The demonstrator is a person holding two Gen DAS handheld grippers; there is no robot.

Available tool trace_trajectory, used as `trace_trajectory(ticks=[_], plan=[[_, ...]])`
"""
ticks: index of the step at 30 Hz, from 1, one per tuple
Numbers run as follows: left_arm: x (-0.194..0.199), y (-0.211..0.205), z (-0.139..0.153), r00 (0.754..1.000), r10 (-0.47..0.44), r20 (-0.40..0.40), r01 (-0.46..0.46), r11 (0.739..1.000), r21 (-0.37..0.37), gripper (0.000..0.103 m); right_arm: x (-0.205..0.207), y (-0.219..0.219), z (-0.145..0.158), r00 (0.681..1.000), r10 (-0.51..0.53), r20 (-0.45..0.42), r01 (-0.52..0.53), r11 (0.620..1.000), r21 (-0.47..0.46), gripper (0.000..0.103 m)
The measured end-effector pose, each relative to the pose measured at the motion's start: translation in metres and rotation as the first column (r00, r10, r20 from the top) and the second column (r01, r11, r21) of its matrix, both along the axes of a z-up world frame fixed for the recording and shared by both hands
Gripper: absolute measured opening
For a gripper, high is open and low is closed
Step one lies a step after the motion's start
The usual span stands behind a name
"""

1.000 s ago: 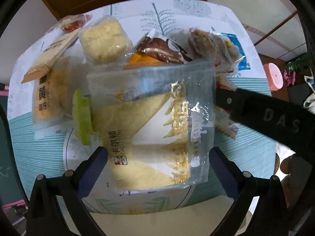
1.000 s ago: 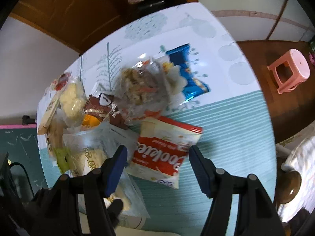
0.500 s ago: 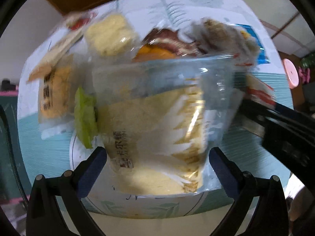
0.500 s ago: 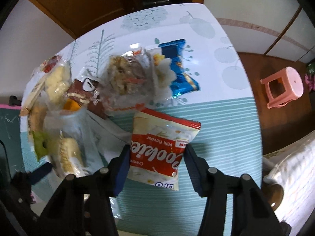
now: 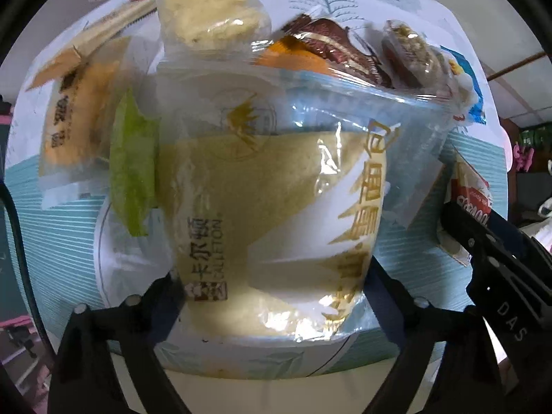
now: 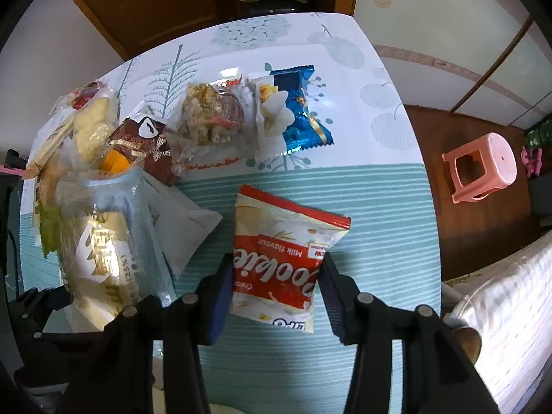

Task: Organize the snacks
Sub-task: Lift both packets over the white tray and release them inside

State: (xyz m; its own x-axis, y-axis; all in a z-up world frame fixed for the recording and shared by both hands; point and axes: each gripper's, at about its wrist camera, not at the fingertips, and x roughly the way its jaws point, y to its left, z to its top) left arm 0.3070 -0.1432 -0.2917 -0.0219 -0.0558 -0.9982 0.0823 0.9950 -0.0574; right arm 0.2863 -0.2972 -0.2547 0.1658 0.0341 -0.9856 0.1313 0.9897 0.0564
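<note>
A clear bread package (image 5: 276, 189) with gold lettering fills the left wrist view, over a white plate (image 5: 103, 258). My left gripper (image 5: 276, 293) points down over it; its jaws are closing and the pads touch the bag's two sides. In the right wrist view the bread package (image 6: 100, 252) stands at the lower left. A red and white cookie packet (image 6: 283, 241) lies on the striped teal cloth. My right gripper (image 6: 276, 283) straddles its near end, jaws closing, with both pads against the packet's edges. The cookie packet (image 5: 469, 189) also shows at the right of the left wrist view.
More snacks are heaped behind: a blue packet (image 6: 303, 110), a clear cereal-bar pack (image 6: 210, 117), a brown packet (image 6: 148, 138), a yellow puffed block (image 5: 210, 10), an orange cake pack (image 5: 72, 120), a green packet (image 5: 132, 162). A pink stool (image 6: 483, 169) stands past the table's right edge.
The left gripper sank over the bread package and its fingers closed in onto the bag. The right gripper moved over the cookie packet and narrowed until its fingers met the packet's edges.
</note>
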Motion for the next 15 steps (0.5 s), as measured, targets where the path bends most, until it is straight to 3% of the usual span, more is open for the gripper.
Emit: trace_trajectory(ticks=[4,8,15], plan=[[-0.006,0.001,0.012,0.999,-0.004,0.032,0.003,1.0,0.021,0.09,-0.007,0.001,0.002,1.0,-0.013,0.0,0.013,1.0,0.024,0.047],[-0.007,0.01,0.032,0.996,0.034,0.086,-0.033,0.999,-0.023,0.089,-0.017,0.008,0.01,1.0,0.004,0.011,-0.005,1.0,0.027,0.047],[-0.034,0.024,0.096,0.966,0.018,0.256,0.002,0.997,-0.076,0.089,-0.029,0.016,0.05,0.995,0.022,0.092,-0.023,1.0,0.015,0.047]])
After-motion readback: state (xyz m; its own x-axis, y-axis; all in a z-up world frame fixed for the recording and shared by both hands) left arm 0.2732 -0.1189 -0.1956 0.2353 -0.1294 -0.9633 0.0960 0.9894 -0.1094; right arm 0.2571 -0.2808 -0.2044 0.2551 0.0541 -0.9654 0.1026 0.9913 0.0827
